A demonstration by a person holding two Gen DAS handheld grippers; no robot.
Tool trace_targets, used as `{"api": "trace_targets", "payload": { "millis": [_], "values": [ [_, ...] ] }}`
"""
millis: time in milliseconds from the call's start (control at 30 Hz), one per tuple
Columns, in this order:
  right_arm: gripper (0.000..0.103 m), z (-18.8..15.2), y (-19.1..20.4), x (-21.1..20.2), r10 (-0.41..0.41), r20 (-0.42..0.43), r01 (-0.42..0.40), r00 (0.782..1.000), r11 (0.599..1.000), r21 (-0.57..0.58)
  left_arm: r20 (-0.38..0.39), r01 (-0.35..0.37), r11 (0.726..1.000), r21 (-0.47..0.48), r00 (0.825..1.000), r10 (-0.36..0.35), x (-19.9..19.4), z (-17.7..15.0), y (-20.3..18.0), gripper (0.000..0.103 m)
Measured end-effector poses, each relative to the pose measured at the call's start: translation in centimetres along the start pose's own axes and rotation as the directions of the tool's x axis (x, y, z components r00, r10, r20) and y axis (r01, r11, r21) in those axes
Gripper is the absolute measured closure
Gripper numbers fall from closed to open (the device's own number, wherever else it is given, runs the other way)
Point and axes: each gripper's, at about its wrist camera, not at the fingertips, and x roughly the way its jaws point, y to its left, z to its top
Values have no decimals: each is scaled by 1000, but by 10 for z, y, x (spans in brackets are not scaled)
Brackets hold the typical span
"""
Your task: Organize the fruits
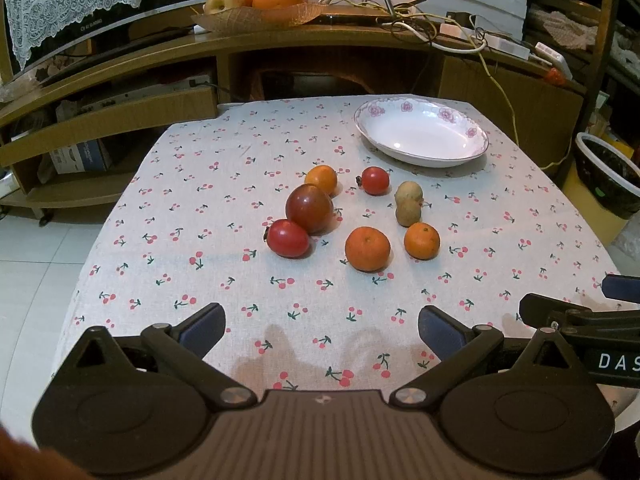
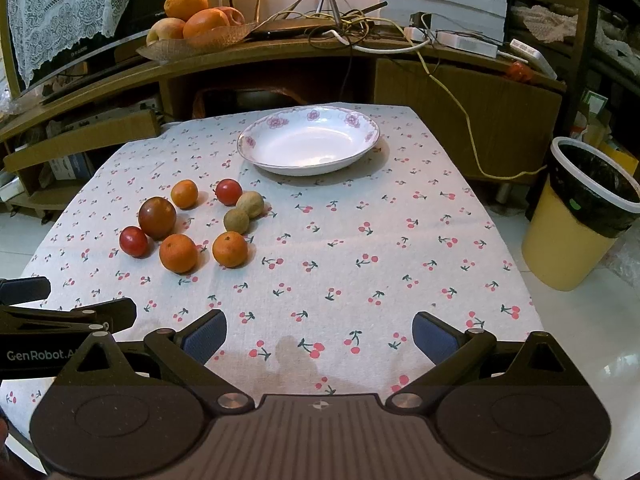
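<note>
Several fruits lie loose on the cherry-print tablecloth: a large dark red tomato, two small red tomatoes, three oranges and two brownish fruits. An empty white dish with pink flowers sits at the far side. My left gripper hovers open near the front edge, well short of the fruits. My right gripper is open too, right of the fruits, nothing between its fingers.
A wooden shelf unit stands behind the table with a leaf-shaped tray of oranges and apples and tangled cables. A yellow waste bin with a black liner stands on the floor at the right. White floor tiles surround the table.
</note>
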Motion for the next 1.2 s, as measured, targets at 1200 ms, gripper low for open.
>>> {"api": "trace_targets", "payload": {
  "millis": [1200],
  "values": [
    [13,12,5,1,111,-35,-111,993,994,2,18,-19,1000,15,1000,19,-8,14,2,1]
  ]
}}
